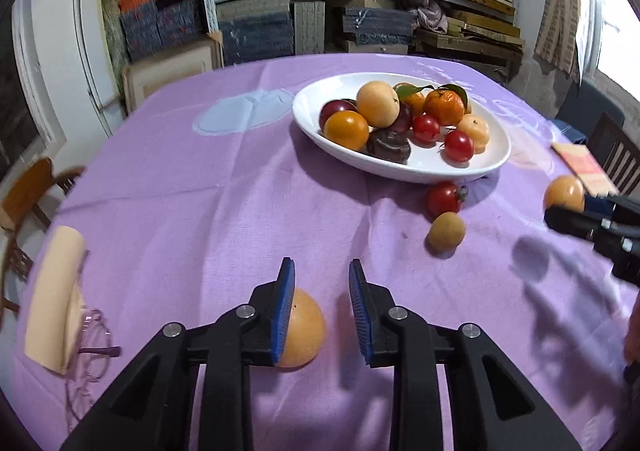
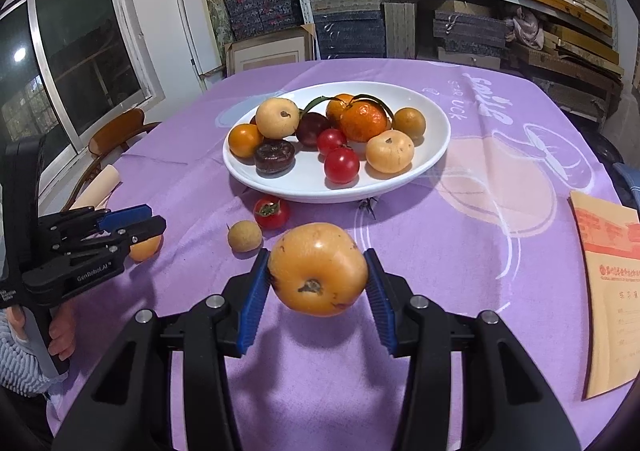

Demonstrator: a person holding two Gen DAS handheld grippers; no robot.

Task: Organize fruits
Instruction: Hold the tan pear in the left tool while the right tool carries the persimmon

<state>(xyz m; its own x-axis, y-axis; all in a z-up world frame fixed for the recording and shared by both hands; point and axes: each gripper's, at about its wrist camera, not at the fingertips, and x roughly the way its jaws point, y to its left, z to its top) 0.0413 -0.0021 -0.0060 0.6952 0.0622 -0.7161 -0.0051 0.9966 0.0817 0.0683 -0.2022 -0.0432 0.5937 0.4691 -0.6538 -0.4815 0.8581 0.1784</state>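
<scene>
The left gripper (image 1: pixel 322 315) has its jaws wide apart, low over the purple tabletop (image 1: pixel 200 211). An orange fruit (image 1: pixel 302 331) sits on the cloth against its left jaw. Next come a small tan fruit (image 2: pixel 244 236) and a red tomato (image 2: pixel 272 213), just in front of the white plate (image 2: pixel 432 155) full of fruit. The right gripper (image 2: pixel 318 293) has its jaws squeezed on a big yellow-orange fruit (image 2: pixel 318 275), lifted off the cloth.

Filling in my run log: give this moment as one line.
right claw: shut on big round orange fruit | left claw: open beside orange fruit on cloth | white oval dish: part filled
</scene>
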